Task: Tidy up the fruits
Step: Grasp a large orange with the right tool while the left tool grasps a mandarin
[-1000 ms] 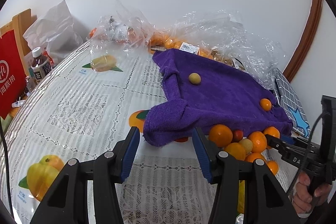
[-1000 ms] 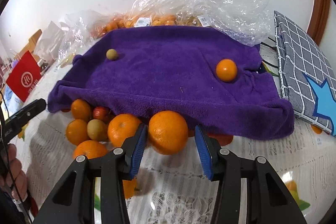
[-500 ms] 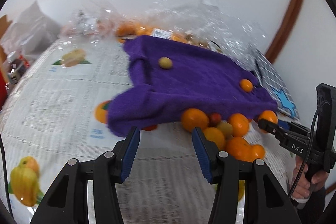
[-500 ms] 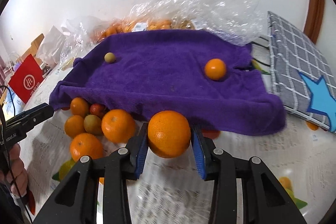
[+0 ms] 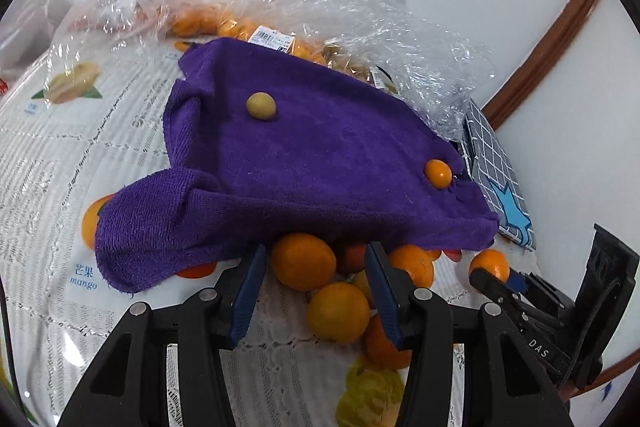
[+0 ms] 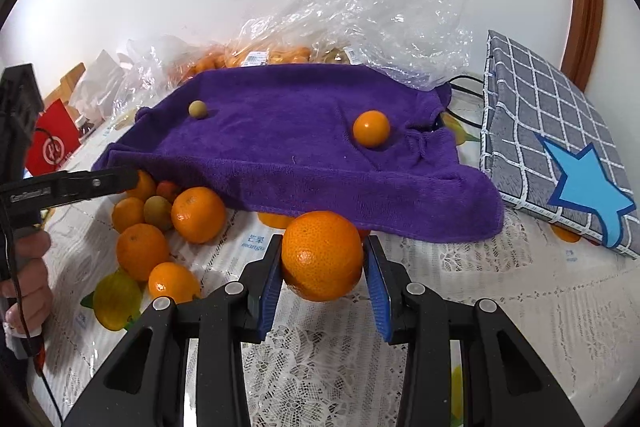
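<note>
- Two blue pads of the right hand-held gripper (image 6: 322,269) clamp a round, dimpled orange (image 6: 322,255), just in front of the fuzzy purple towel (image 6: 288,147).
- Left hand-held gripper (image 5: 314,291) stands open; a smooth orange (image 5: 303,261) sits between its tips.
- Loose oranges (image 6: 198,214) lie left of the right gripper on the lace-patterned worktop (image 6: 500,307).
- Crinkled clear plastic bags (image 6: 372,15) lie beyond the towel.
</note>
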The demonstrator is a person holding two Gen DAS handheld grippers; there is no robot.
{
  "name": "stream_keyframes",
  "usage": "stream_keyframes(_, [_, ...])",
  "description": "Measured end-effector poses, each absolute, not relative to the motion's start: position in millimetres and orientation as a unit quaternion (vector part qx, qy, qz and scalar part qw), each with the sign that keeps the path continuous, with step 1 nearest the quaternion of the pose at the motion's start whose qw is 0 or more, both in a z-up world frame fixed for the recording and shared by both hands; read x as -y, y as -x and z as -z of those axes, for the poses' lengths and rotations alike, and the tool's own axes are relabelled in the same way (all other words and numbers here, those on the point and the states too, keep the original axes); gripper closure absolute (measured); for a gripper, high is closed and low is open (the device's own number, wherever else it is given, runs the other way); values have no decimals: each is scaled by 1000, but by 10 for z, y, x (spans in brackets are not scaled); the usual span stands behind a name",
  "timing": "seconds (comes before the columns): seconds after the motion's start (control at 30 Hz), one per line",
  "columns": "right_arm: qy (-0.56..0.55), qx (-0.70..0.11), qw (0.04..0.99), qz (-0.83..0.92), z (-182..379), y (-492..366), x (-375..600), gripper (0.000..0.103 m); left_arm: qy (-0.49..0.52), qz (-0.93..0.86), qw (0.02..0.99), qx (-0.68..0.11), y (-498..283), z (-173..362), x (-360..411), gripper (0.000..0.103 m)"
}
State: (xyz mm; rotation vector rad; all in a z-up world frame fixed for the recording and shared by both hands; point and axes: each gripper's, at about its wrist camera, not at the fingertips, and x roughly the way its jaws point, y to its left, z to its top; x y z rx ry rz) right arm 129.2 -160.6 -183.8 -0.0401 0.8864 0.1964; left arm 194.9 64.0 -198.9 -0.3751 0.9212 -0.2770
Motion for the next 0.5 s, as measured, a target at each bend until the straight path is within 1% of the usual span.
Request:
stream_keyframes(0.1, [15, -430, 897, -98, 1847, -1311, 1610, 64, 182, 127, 865, -450, -1981, 2034, -652, 55])
stream_keyframes(0.13, [15, -432, 897, -98, 1853, -1319, 1607, 64, 182, 126, 863, -455, -1997, 2054, -643, 57])
stream_keyframes(0.17, [15, -433, 896, -99, 1858, -1325, 1602, 64, 179, 125, 860, -461, -2017, 2075, -626, 61])
stream_keyframes(0.27, [12, -436, 894, -105, 1872, -1339, 1603, 64, 166, 122, 863, -462, -2032, 2078, -570, 64])
stream_keyframes(0.33, [9, -438, 893, -106, 1878, -1345, 1616, 64, 163, 120, 864, -461, -2041, 2085, -559, 69])
stream_keyframes(0.5, [-4, -438, 893, -105, 1875, -1354, 1663, 64, 171, 118, 866, -456, -2018, 2075, -604, 69])
